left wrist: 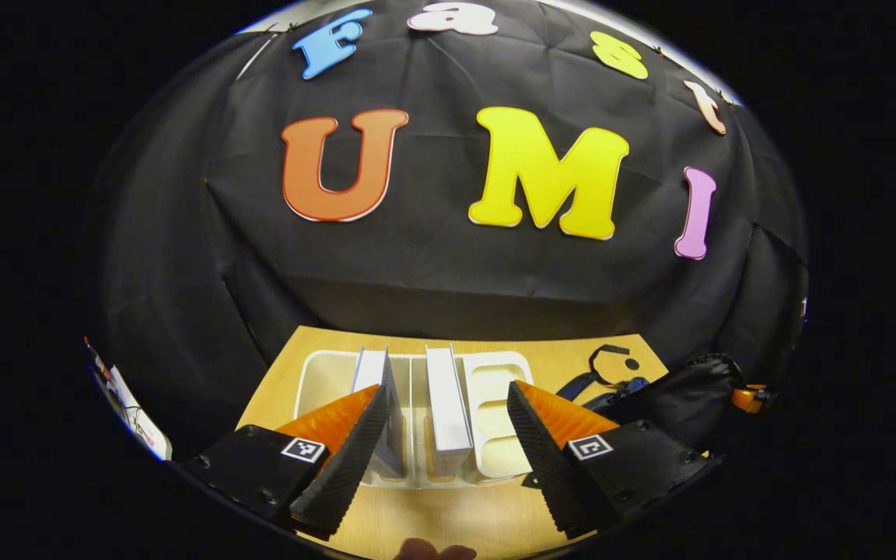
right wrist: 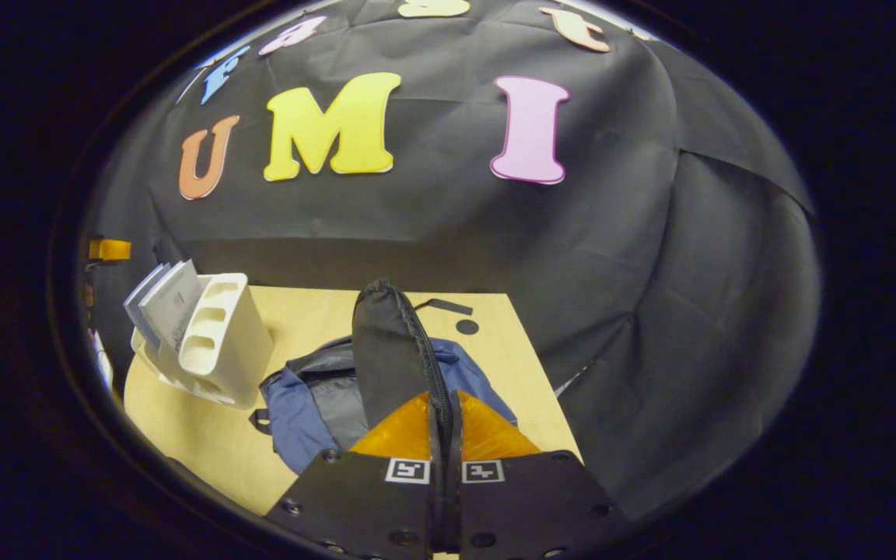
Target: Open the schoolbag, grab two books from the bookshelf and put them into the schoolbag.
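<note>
Books (left wrist: 448, 408) show no readable writing.

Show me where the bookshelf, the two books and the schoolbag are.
bookshelf (right wrist: 222, 342): right gripper view, its white side wall with slots.
left book (left wrist: 371, 369): left gripper view, its top edge.
right book (left wrist: 445, 404): left gripper view, its white spine.
schoolbag (right wrist: 292, 412): right gripper view, its blue fabric.
</note>
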### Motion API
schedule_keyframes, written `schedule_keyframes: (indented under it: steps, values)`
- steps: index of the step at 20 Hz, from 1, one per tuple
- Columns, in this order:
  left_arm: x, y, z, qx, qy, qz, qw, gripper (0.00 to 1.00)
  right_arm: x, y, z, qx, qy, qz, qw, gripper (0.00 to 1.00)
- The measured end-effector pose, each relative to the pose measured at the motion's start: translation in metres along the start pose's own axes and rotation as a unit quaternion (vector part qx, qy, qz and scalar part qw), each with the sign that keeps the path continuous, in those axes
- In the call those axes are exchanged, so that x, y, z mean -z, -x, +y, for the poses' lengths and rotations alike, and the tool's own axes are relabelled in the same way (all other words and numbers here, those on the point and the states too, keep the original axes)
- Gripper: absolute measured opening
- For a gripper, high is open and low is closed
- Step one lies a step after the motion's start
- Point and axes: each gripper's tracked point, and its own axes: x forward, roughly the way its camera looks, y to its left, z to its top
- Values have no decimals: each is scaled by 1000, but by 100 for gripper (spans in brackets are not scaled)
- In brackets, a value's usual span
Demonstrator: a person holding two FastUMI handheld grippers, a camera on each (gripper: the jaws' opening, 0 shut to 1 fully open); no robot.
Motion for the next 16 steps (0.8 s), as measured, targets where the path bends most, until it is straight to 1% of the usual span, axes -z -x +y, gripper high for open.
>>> schedule_keyframes:
  steps: [3,6,8,10,12,16]
  values:
    - [8,-22,-10,29,12,80,996,97,0,-2,-12,-1,-7,4,1000,0]
    - [6,-41,-12,36,16,147,988,97,2,0,-21,-1,-12,8,1000,0]
    - [7,-49,-9,32,1,189,981,97,4,2,-22,-5,-25,13,1000,0]
    - [5,-65,3,17,-14,219,975,98,7,3,-24,-6,-28,15,999,0]
    - [15,-75,9,10,-12,261,965,98,6,2,-25,-8,-33,15,999,0]
    - [42,-83,12,9,2,345,939,99,6,3,-26,-11,-35,19,999,0]
